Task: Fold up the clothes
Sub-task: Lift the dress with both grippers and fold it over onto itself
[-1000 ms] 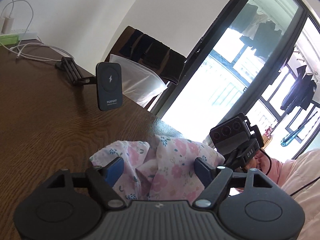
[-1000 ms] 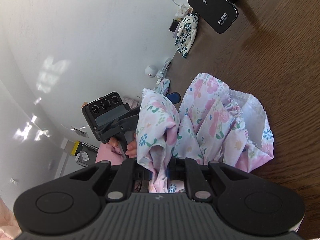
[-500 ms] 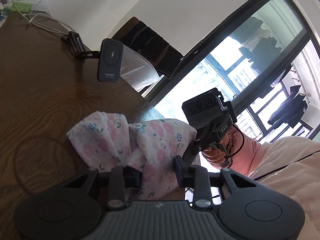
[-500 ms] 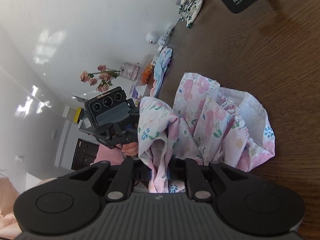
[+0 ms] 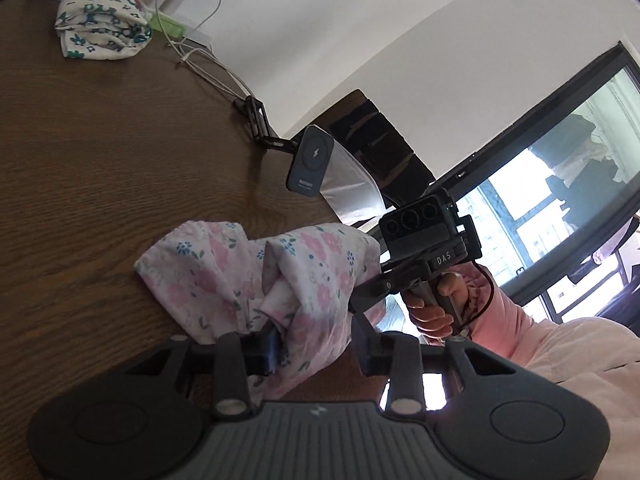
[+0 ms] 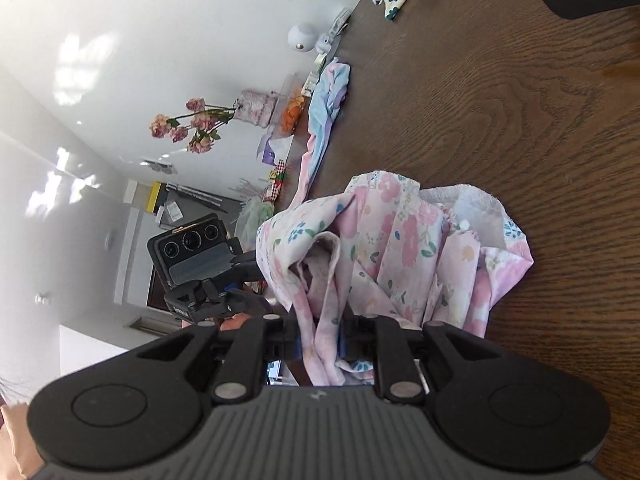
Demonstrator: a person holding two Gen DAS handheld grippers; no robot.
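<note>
A pink floral garment lies bunched on the brown wooden table; it also shows in the right wrist view. My left gripper has its fingers closed in on a fold of the garment at the near edge. My right gripper is shut on another fold of the same garment. The right gripper's body shows in the left wrist view, just right of the cloth. The left gripper's body shows in the right wrist view, left of the cloth.
A folded white and green floral cloth sits at the far side of the table by white cables. A wireless charger on a stand stands behind the garment. A pastel cloth and flowers lie along the table's edge.
My left gripper went from wide open around the garment to closed on a fold of it. The bunched garment has lifted and drawn together. My right gripper kept its hold.
</note>
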